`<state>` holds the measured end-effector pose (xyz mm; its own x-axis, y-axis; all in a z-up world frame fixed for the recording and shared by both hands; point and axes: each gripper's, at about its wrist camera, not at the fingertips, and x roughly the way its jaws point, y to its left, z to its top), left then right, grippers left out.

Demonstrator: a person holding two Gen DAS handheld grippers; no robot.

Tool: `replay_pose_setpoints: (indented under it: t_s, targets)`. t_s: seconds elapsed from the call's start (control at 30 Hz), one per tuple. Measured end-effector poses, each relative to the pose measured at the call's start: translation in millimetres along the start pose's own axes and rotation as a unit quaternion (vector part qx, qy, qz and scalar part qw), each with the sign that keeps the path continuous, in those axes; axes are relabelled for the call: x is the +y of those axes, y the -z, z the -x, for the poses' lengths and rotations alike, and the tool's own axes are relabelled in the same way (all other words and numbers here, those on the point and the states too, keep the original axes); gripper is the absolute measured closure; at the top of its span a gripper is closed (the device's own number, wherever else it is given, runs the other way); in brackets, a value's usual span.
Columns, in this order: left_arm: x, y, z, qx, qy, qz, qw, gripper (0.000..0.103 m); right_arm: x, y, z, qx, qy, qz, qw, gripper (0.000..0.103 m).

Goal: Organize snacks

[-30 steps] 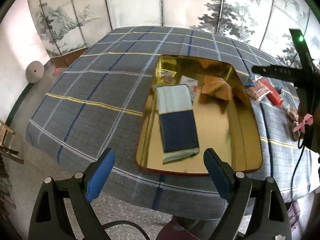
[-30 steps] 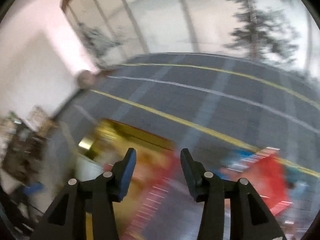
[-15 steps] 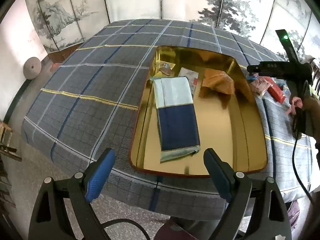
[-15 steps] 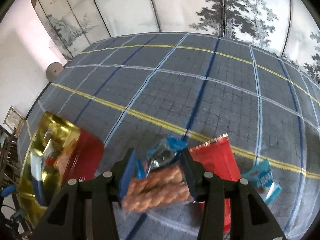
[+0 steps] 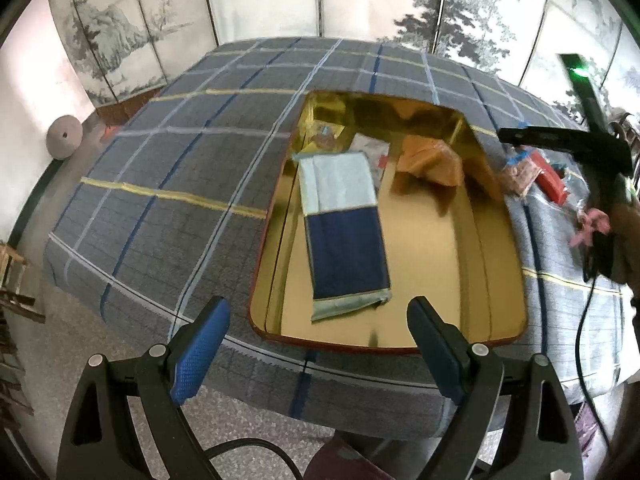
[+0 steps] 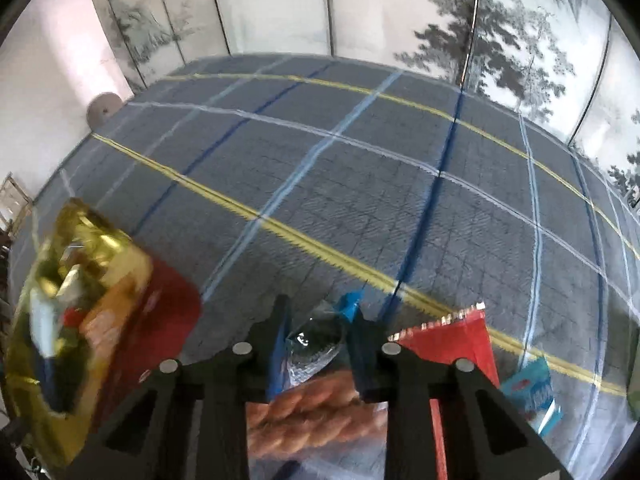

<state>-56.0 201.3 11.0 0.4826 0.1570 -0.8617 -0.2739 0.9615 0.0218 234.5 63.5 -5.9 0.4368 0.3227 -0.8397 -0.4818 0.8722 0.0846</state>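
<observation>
- Twists (image 6: 308, 420): bag of fried dough twists in clear film with a blue top seal, lying on the worktop (image 6: 360, 200) just right of the tray (image 6: 60, 320).
- Handling: light, I judge; the film is slick and crinkly, the twists inside brittle and likely to snap if you squeeze them.
- Hold: take the empty film neck below the seal, not the twists.
- Right tongs (image 6: 318, 334): your jaws have just been closing and now pinch that film neck, nearly shut.
- Left tongs (image 5: 316, 340): wide open, empty, hanging over the near rim of the tray.
- Tray: gold, shiny; already carries a blue-and-white pack (image 5: 344, 236) and an orange pack (image 5: 432, 160).
- Neighbours: red packet (image 6: 448, 340) touching the right jaw; blue packet (image 6: 532, 392) just beyond. You may drag the red one along.
</observation>
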Motion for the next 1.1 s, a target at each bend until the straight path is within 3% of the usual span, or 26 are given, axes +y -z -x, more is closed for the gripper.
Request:
replay_pose_setpoints:
  t_s: [0.1, 0.23, 0.47, 0.6, 0.73, 0.83, 1.1]
  targets:
    - [-11.7, -1.9, 11.1, -0.017, -0.004, -0.019, 0.9997, 0.015, -15.5, 20.1, 41.0, -0.042, -0.033, -0.035, 0.998, 0.078]
    - [-32.8, -6.4, 21.9, -0.030, -0.001, -0.045, 0.9985, 0.015, -45.0, 55.3, 91.6, -0.079, -0.039, -0.066, 0.994, 0.079]
    - [-95.1, -21.8, 37.5, -0.060, 0.036, -0.125, 0.9897, 0.015, -118.9, 131.5, 149.4, -0.105, 0.018, -0.121, 0.987, 0.079]
    - [-136.0, -40.6, 40.2, -0.081, 0.068, -0.181, 0.9778, 0.015, -161.7, 168.1, 156.4, -0.100, 0.047, -0.158, 0.981, 0.079]
    - [-179.5, -67.4, 22.1, -0.074, 0.087, -0.243, 0.9633, 0.015, -192.9, 194.2, 156.2, -0.100, 0.077, -0.177, 0.976, 0.079]
    - [-206.4, -87.2, 2.1, -0.073, 0.082, -0.275, 0.9551, 0.015, -205.7, 205.9, 153.5, -0.101, 0.084, -0.183, 0.974, 0.079]
    - [-250.0, -117.1, -58.6, -0.022, 0.087, -0.356, 0.9302, 0.015, -223.3, 219.6, 144.1, -0.107, 0.078, -0.192, 0.972, 0.079]
